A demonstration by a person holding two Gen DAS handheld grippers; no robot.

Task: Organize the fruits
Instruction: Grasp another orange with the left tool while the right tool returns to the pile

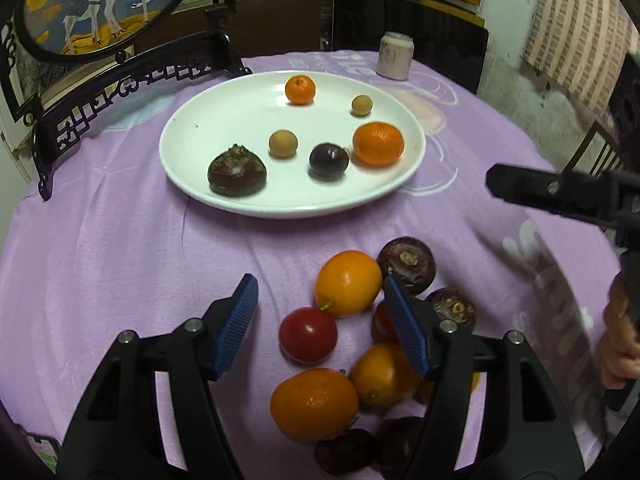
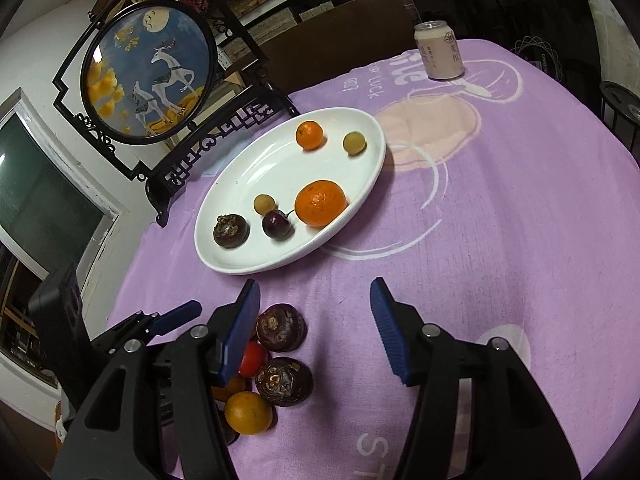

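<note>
- My left hand-held gripper [image 1: 320, 320] hangs spread over the loose fruit pile, gripping nothing; the red fruit [image 1: 308, 334] lies between its fingers.
- I should settle around that one fruit alone, clear of the kumquat [image 1: 347, 283] touching it.
- My right hand-held gripper [image 2: 316, 328] is spread and empty too.
- Far ahead waits the white plate [image 1: 192, 136].

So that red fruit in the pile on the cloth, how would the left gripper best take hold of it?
Grip the red fruit across its round middle, coming down from above. It is smooth and nearly spherical, so its widest part suits the pads best. Its left side faces bare cloth; an orange fruit touches its upper right. The left gripper is open, probably wide enough.
</note>
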